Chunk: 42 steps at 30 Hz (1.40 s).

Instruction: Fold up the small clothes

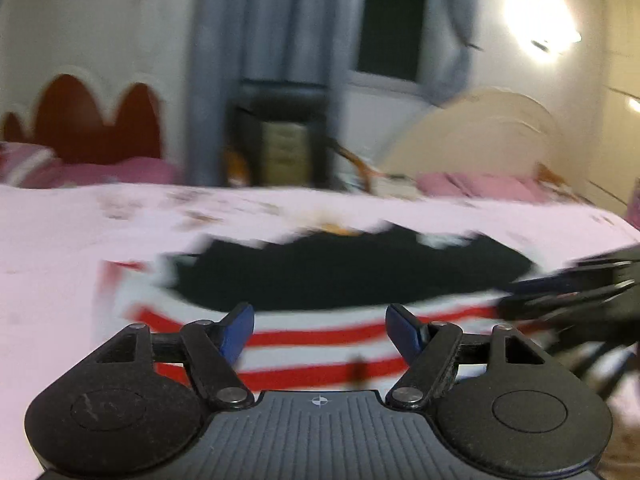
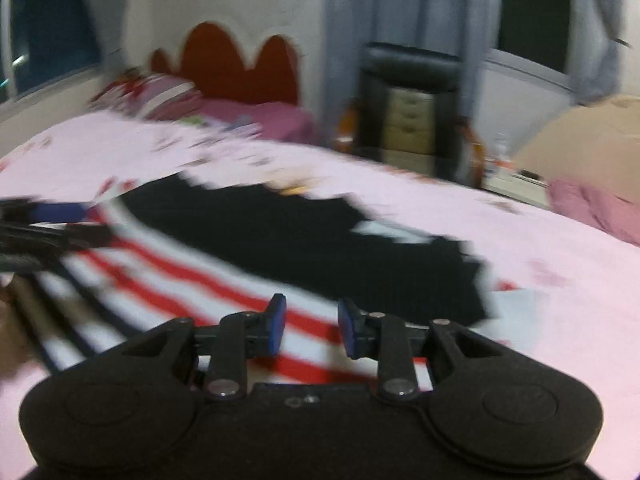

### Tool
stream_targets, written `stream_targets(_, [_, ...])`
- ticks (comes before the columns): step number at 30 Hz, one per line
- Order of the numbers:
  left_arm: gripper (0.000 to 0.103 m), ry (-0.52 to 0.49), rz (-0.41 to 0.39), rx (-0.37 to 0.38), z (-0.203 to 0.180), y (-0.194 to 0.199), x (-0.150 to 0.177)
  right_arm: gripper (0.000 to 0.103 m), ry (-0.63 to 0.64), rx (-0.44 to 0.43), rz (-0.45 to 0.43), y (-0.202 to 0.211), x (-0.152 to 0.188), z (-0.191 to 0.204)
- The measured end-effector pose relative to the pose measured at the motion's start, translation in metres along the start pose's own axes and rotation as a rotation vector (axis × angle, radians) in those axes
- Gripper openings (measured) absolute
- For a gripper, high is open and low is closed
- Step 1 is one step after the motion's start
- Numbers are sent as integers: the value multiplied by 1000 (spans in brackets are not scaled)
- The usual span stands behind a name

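A lamp (image 1: pixel 536 20) is glaring white at one o'clock in the left view. Both views are smearing sideways with blur, and their corners are bending and going dark.

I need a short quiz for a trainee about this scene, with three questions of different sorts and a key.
1. True or false: the left gripper is clamped on the striped garment.
2. Which gripper has the narrower gap between its jaws, the left one or the right gripper?
3. Multiple choice: the black garment lies A) beside the striped one on the pink bedsheet, B) on a chair, C) on the floor.

Key:
1. False: its jaws stand wide, with nothing between them.
2. The right one.
3. A.
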<state>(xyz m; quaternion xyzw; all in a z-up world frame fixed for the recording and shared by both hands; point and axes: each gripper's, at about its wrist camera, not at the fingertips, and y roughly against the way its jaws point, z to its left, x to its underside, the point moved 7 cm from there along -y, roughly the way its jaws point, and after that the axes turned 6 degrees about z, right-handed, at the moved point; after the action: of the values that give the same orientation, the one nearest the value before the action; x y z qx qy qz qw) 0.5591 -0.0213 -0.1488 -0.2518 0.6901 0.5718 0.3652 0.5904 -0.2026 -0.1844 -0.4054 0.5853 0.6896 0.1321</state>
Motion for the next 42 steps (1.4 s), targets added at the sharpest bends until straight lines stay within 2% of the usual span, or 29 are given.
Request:
stream_targets(2, [69,-25,55,12,-23,-12,13,28,25,-26,34,-8,7,23])
stream_targets(3, [69,-29,83,9,-23,-16,20,19,40,-8,56,-12,12,29])
stream_targets(5, [69,-28,83,11,-16,-14,31,27,78,28,64,-13,22,28])
stream_targets(7, [69,-49,84,-21,0,-4,41,32,74,41,70,-3,31,16])
stream_targets(9, [69,-27,88,-41,25,6,51,33,57,82,85,10,43,-7])
stream_targets(10, [69,-6,86,-55,40,14,56,40,42,111,102,17,53,-23])
stream_targets(12, [68,13,84,-68,59,25,61,43,-12,150,126,28,73,-51])
stream_targets(14, [68,24,90,-85,59,30,59,42,-57,140,124,38,83,-63])
stream_targets(15, [68,22,85,-100,51,32,54,39,-54,159,123,42,82,-60])
stream_targets(17, [68,6,42,-54,29,38,43,39,-47,180,79,51,70,-45])
stream_targets(19, [69,-27,26,-16,-1,33,37,39,-58,120,25,57,57,-20])
stream_targets(22, [69,-46,53,32,-33,22,42,39,-16,59,46,40,52,24])
stream_targets(24, [69,-75,82,9,-39,16,52,39,36,55,71,28,58,47])
stream_targets(26, [69,-97,118,-53,-28,17,65,40,96,95,106,21,67,52])
stream_targets(29, [69,-65,122,-107,11,37,78,41,125,146,108,29,80,36])
stream_targets(31, [69,-26,127,-131,37,50,86,42,56,156,127,38,90,8])
stream_targets(33, [68,12,128,-119,57,60,94,42,-25,161,145,47,106,-23])
stream_targets(35, [68,7,127,-118,59,61,95,42,-78,157,149,52,117,-40])
stream_targets(39, [68,45,132,-148,57,59,89,39,-30,205,162,52,113,-30])
stream_targets(40, [68,50,135,-151,56,57,90,35,-59,199,138,57,107,-30])
stream_targets(42, [68,46,134,-157,54,56,92,35,-99,200,82,69,100,-34])
